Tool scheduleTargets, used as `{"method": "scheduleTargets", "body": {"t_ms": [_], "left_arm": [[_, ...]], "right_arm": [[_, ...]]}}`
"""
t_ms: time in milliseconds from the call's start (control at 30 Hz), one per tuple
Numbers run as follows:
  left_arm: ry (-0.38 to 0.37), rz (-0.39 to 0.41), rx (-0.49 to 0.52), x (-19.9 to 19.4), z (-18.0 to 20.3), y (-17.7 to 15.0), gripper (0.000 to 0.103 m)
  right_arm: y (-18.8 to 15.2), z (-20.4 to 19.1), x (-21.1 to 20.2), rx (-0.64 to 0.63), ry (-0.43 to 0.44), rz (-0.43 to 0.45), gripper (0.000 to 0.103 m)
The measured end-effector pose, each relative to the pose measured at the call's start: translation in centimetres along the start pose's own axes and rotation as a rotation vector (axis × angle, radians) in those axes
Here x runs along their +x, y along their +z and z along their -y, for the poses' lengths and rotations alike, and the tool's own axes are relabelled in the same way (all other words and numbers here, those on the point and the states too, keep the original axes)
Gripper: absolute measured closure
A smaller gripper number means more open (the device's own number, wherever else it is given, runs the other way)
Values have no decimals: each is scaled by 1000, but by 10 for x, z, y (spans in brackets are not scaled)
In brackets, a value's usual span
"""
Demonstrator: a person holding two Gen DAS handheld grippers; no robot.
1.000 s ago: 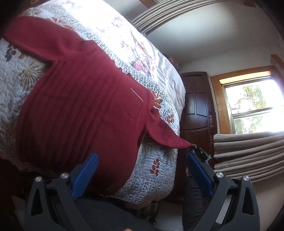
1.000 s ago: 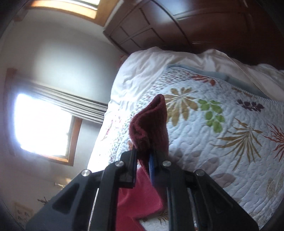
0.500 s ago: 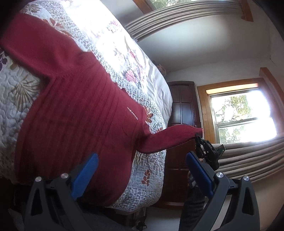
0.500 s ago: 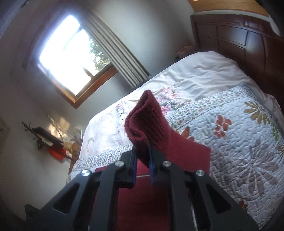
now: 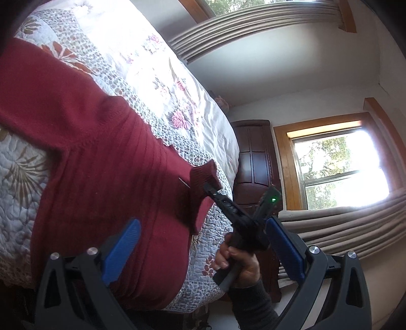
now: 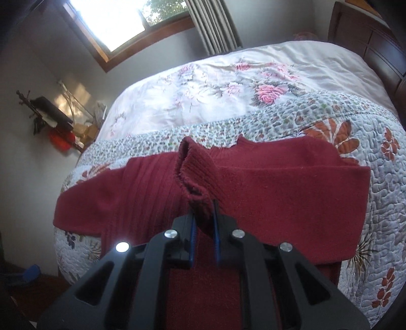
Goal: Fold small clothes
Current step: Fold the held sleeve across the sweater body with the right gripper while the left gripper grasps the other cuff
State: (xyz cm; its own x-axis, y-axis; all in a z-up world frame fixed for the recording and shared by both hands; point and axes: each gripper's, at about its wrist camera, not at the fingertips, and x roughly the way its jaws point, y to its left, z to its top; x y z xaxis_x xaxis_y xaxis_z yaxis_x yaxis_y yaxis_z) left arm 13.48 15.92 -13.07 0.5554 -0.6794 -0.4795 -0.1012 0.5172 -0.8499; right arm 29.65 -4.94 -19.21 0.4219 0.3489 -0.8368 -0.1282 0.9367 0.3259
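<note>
Across the bed (image 5: 162, 83), in the left wrist view, a dark red knitted sweater (image 5: 96, 172) lies spread on the floral quilt (image 5: 22, 177), its body reaching the near edge of the bed and one sleeve running toward the far left side. The left gripper (image 5: 203, 243) stands wide apart with nothing between its blue pads (image 5: 121, 241), poised above the sweater's lower part near the bed's edge. Between those fingers the right gripper (image 5: 212, 186) shows, held in the person's hand (image 5: 238, 261) with a dark sleeve cuff at the wrist, its tips pinched onto the ribbed cuff (image 5: 203, 175) of the other sleeve, which is folded in over the sweater's chest. A green light glows on that gripper's body. Beyond the bed are a dark wooden headboard (image 5: 256, 162), a wood-framed window (image 5: 340, 167) and grey curtains (image 5: 342, 218).

At the centre of the right wrist view, the right gripper (image 6: 204, 226) is nearly closed, clamped on the cuff (image 6: 192, 175), which stands up in a loop above its fingertips. The sleeve it belongs to lies across the sweater (image 6: 279, 198) toward the bed's right side, while the other sleeve stretches out to the left edge. The sweater rests on the quilt (image 6: 380, 203) at the near end of the bed (image 6: 304, 63), with a pale flowered sheet beyond it. A window (image 6: 121, 20) and curtain sit behind, and clutter stands by the wall at left.
</note>
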Motion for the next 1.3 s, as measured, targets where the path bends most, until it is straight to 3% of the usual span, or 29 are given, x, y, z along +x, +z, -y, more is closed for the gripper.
{"method": "scheduleTargets", "body": {"t_ms": [133,267,433,567,667,933,967,1033,1133,1300], "left_arm": [[2,-83,20,37,-7,19,4],[-49,-139,-29,77,-16,37,4],[-44,-204,-89,143,-32,49,4],[84,-273,-89,194,-49,46,4],[168,-299,-85,217,-55,46,4],[237,-362,-45,249,-49,55,6],[251,-369,-26,250,-48,55,11],[304,-379,-6,249,-50,56,60],[313,-371,-29,247,-60,60,92],[299,-327,71,236,-39,61,97]], "right_arm": [[-16,-12,40,-51,-51,-67,87],[-32,-16,32,-49,-7,-81,59],[-65,4,-12,9,41,-77,59],[-105,28,-48,51,40,-63,58],[-133,49,-70,139,46,-44,54],[-171,80,-96,329,98,-11,54],[-173,79,-98,339,110,-11,54],[-175,78,-100,347,130,-12,54],[-175,73,-100,342,143,-14,53],[-176,68,-97,352,146,-22,53]]}}
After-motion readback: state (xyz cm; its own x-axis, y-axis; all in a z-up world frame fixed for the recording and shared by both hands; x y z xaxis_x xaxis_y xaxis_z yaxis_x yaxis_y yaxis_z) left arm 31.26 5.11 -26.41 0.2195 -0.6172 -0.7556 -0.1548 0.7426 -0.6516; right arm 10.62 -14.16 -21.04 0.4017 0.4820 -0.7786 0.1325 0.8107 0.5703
